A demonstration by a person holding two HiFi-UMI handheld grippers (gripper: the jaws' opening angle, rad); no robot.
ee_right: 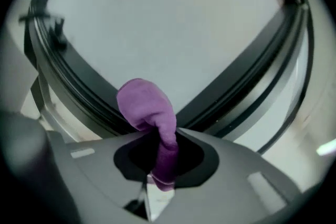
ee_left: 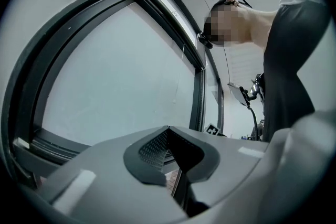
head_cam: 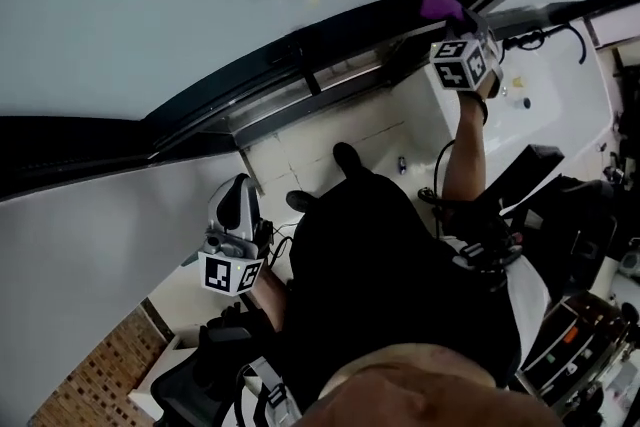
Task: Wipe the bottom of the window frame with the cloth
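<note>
A purple cloth (head_cam: 440,2) is pressed against the dark window frame (head_cam: 300,50) at the upper right of the head view. My right gripper (head_cam: 452,23) is shut on it, arm stretched up. In the right gripper view the cloth (ee_right: 148,105) bulges out past my right gripper (ee_right: 164,139), and its rounded end lies over the frame's bottom rail (ee_right: 84,93) below the pale glass. My left gripper (head_cam: 236,200) hangs low beside the person's body, away from the frame. In its own view my left gripper (ee_left: 169,131) is shut with nothing in it, and the frame (ee_left: 52,141) curves past at the left.
A white ledge (head_cam: 545,100) with a cable (head_cam: 545,37) runs under the window at the right. Dark equipment and a chair (head_cam: 560,205) crowd the right side. Brick-patterned floor (head_cam: 95,375) shows at the lower left. The person's black-clad torso (head_cam: 390,285) fills the middle.
</note>
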